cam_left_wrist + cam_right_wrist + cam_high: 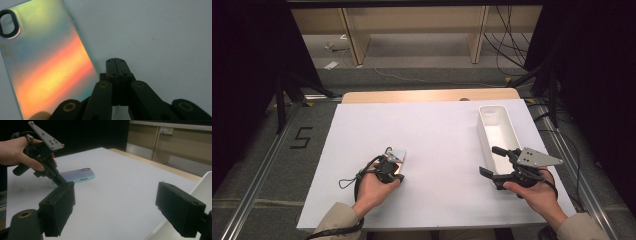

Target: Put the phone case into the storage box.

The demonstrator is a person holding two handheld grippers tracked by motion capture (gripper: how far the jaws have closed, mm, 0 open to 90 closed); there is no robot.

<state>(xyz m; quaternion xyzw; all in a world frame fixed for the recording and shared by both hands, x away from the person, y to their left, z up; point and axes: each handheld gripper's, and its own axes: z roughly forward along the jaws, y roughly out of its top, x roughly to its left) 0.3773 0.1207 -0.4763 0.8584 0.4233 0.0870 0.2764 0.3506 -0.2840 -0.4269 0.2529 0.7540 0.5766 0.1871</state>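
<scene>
A phone with an iridescent back and a mint-green rim lies flat on the white table, left of centre. In the left gripper view the phone shows its camera cutout at the upper left. My left gripper is shut with nothing between its jaws. Its tip rests just beside the phone's long edge. My right gripper is open and empty, held at the near end of a long white bin. The right gripper view has the phone and the left gripper beyond its own wide jaws.
The bin's inside looks empty, and its white wall stands close to my right jaw. A wooden table edge runs along the far side. Shelving and cables sit on the floor beyond.
</scene>
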